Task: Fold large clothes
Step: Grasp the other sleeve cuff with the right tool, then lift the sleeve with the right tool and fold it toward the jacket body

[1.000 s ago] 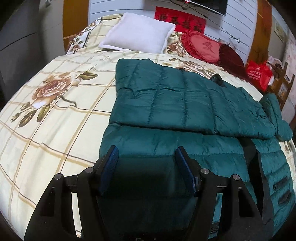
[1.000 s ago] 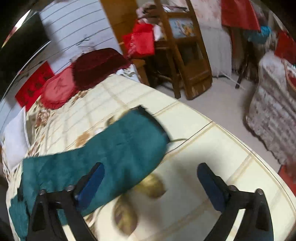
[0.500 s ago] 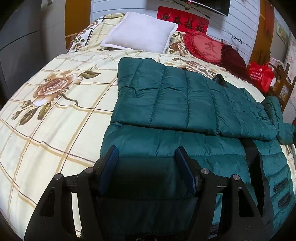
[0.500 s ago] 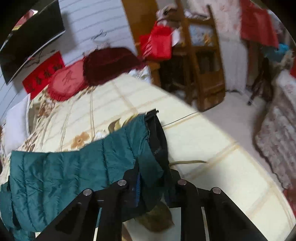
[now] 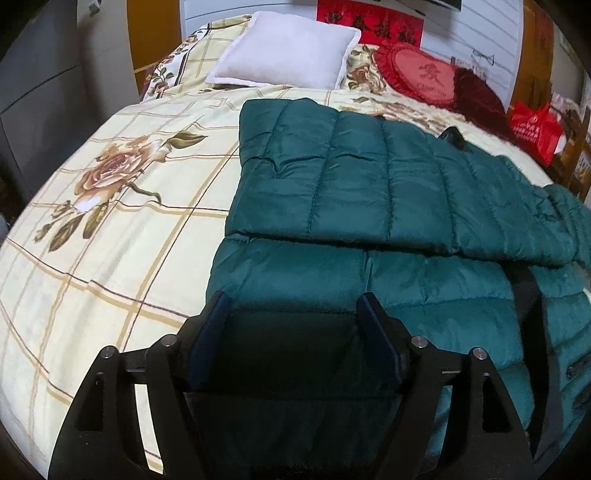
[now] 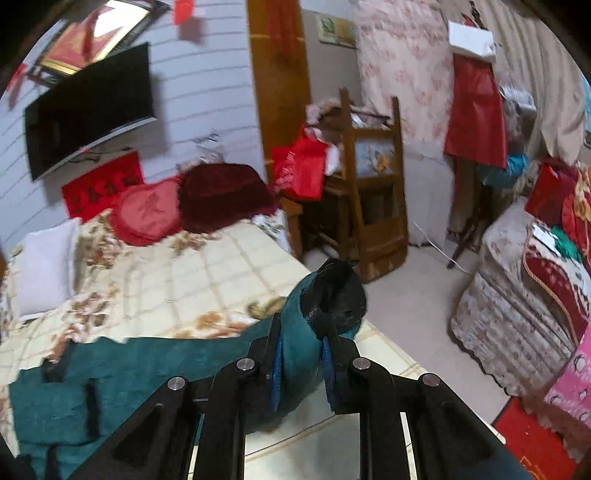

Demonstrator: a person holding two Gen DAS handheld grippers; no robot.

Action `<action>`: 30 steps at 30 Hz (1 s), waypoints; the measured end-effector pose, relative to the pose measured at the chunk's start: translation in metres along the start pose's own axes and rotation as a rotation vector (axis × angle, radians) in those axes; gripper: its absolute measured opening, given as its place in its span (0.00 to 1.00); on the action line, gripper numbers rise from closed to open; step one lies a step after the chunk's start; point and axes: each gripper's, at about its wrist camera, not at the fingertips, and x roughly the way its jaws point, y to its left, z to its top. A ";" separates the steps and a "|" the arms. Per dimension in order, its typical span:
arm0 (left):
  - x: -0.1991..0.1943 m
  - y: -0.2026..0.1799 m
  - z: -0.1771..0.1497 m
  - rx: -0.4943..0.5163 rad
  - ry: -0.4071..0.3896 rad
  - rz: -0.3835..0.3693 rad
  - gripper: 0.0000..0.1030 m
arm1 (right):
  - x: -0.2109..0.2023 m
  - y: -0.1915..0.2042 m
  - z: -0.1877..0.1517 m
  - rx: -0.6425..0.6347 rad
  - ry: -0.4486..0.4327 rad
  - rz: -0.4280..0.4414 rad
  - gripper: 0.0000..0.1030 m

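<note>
Left jaws: the left gripper [image 5: 291, 314] has its two blue pads spread wide apart. Nothing sits between them. They hang just over the near edge of the coat.

Right jaws: the right gripper [image 6: 301, 345] has its two fingers pressed in on one green sleeve [image 6: 295, 350]. The black cuff [image 6: 334, 295] pokes up past the tips, lifted off the bed.

Coat: one big green puffy coat [image 5: 369, 192] lies on the bed. One flat part is folded over the top of the rest. The part under it reaches toward the left gripper.

Bed: one bed [image 5: 110, 229] with a cream cover. It has brown lines in squares and a big rose print.

Pillows: one white pillow [image 5: 284, 55] at the far end of the bed. Beside it is one red round cushion [image 5: 421, 74], then one dark red cushion [image 5: 476, 92].

Wall: one red banner [image 5: 369, 26] with writing, behind the pillows. One black TV [image 6: 88, 107] hangs above it.

Far side: one red bag [image 6: 301, 166] and one wooden chair [image 6: 373, 184] stand past the bed.
</note>
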 end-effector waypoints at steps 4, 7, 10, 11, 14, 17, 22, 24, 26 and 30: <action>0.002 0.000 0.003 0.019 0.045 0.020 0.78 | -0.027 0.059 -0.004 -0.042 -0.021 0.110 0.17; -0.008 0.008 0.005 0.034 0.067 0.021 0.78 | -0.039 0.125 -0.018 -0.087 -0.014 0.239 0.16; -0.023 0.023 0.001 0.050 0.005 0.109 0.78 | -0.050 0.209 -0.044 -0.154 0.002 0.411 0.15; -0.024 0.027 -0.001 0.049 -0.008 0.130 0.78 | -0.053 0.236 -0.055 -0.175 0.009 0.469 0.15; -0.015 0.033 -0.011 0.037 -0.001 0.149 0.78 | -0.053 0.309 -0.093 -0.221 0.054 0.611 0.15; -0.013 0.034 -0.015 0.032 -0.019 0.150 0.78 | -0.041 0.358 -0.130 -0.249 0.114 0.676 0.15; -0.010 0.035 -0.013 0.020 -0.017 0.142 0.78 | -0.019 0.360 -0.174 -0.246 0.156 0.603 0.15; -0.010 0.037 -0.013 0.005 -0.015 0.130 0.79 | -0.011 0.337 -0.176 -0.262 0.135 0.473 0.16; -0.010 0.038 -0.013 -0.006 -0.015 0.122 0.79 | -0.002 0.314 -0.173 -0.282 0.115 0.391 0.28; -0.010 0.036 -0.013 -0.007 -0.016 0.129 0.79 | 0.015 0.253 -0.155 -0.312 0.034 0.239 0.89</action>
